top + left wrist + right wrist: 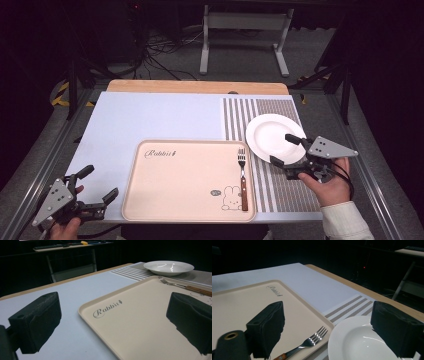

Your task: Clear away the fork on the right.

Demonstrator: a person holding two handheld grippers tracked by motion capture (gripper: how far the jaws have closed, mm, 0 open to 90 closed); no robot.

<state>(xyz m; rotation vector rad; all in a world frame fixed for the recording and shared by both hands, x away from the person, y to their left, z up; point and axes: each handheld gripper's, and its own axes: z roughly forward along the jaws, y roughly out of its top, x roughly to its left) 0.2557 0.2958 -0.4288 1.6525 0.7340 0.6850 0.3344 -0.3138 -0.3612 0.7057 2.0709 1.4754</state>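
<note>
A cream tray (185, 180) printed with "Rabbit" and a rabbit drawing lies at the table's front middle. A fork (242, 177) with a wooden handle rests along its right side, tines pointing away. A white plate (272, 136) sits on the striped placemat (290, 190) to the right. My right gripper (284, 149) hovers over the plate's near right rim, open, jaws empty. In the right gripper view the plate (362, 342) and fork (312, 341) lie between its jaws. My left gripper (98, 182) stands open at the front left, beside the tray's left edge (100, 325), with nothing in it.
A pale blue mat (155, 117) covers most of the wooden table. The table's far edge (197, 86) shows bare wood. Beyond it stand a white frame's legs (245, 37) and cables on the floor. Dark stands flank both sides.
</note>
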